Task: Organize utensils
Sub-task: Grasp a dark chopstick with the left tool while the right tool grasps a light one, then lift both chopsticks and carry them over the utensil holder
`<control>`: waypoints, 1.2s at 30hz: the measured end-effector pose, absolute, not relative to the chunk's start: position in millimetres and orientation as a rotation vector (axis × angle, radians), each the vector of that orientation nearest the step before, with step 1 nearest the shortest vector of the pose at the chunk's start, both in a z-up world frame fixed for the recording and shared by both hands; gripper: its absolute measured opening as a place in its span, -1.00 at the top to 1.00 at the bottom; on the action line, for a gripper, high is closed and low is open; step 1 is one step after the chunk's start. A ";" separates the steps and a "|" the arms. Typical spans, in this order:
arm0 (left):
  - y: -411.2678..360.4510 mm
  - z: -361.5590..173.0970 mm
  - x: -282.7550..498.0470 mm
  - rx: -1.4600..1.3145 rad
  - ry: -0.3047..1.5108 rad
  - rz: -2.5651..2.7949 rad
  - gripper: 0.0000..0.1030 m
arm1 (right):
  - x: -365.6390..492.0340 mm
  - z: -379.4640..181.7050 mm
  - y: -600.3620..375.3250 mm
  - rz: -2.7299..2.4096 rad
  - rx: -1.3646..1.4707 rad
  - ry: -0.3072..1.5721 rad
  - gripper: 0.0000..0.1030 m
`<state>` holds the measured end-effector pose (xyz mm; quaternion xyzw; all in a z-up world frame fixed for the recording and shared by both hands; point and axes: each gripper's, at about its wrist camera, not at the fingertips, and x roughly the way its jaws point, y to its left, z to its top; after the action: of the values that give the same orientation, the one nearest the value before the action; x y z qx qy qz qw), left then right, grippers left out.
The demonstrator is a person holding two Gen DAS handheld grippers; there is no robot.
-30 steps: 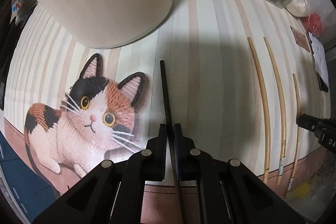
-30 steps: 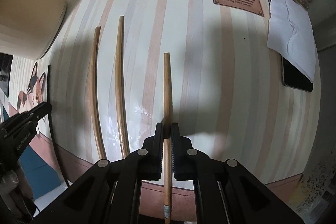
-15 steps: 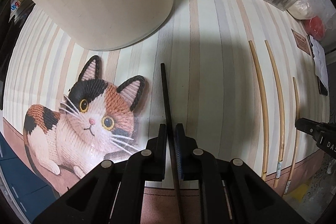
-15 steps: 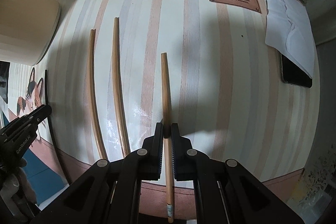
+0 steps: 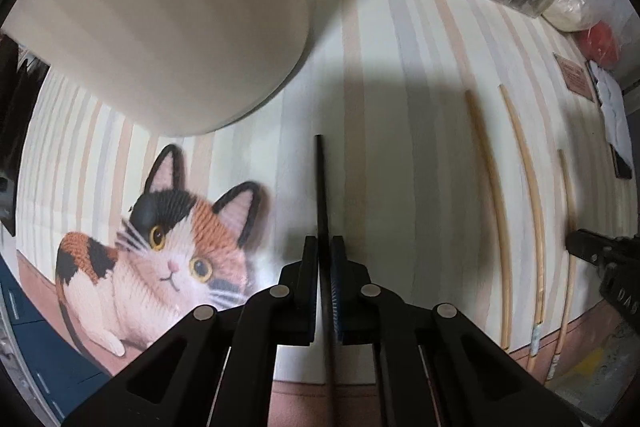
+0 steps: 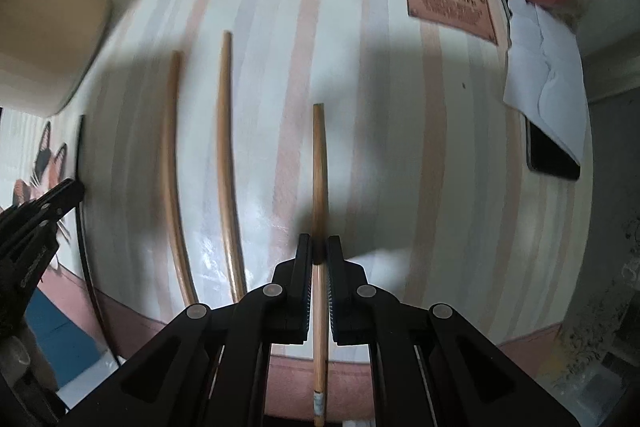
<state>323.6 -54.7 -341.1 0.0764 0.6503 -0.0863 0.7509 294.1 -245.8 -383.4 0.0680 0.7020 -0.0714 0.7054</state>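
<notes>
On the bench [image 5: 400, 75] | black chopstick [image 5: 320, 187] clamped in left tongs [image 5: 324, 259], wooden chopstick [image 6: 319, 167] in right tongs [image 6: 319, 255] | both sticks held lengthwise, near to far | cream holder [image 5: 180, 19] far-left, nearer the left tongs

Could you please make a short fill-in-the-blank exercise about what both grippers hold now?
1. The left gripper is shut on a ____ chopstick.
2. The right gripper is shut on a ____ chopstick.
3. Between both grippers, ____ wooden chopsticks lie on the mat.

Missing words: black; wooden; two
</notes>
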 end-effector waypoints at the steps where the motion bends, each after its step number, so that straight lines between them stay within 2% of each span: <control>1: -56.0 -338.6 323.8 0.166 1.417 -0.195 0.94 | 292.0 -382.6 -246.3 -0.154 0.165 1.550 0.87; 6: -55.2 -298.1 321.2 0.123 1.335 -0.232 0.94 | 279.8 -356.7 -249.2 -0.136 0.268 1.429 0.87; 22: -31.9 -164.9 319.5 0.034 1.018 -0.299 0.95 | 276.7 -251.9 -221.6 -0.033 0.251 1.049 0.87; 36: -27.5 -44.4 334.8 -0.043 0.796 -0.374 0.95 | 314.6 -109.6 -220.0 0.021 0.327 0.677 0.87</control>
<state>334.8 -27.5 -44.4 -0.0207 0.3853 -0.1812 0.9046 314.6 -220.0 -109.6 0.1595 0.3304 0.0102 0.9302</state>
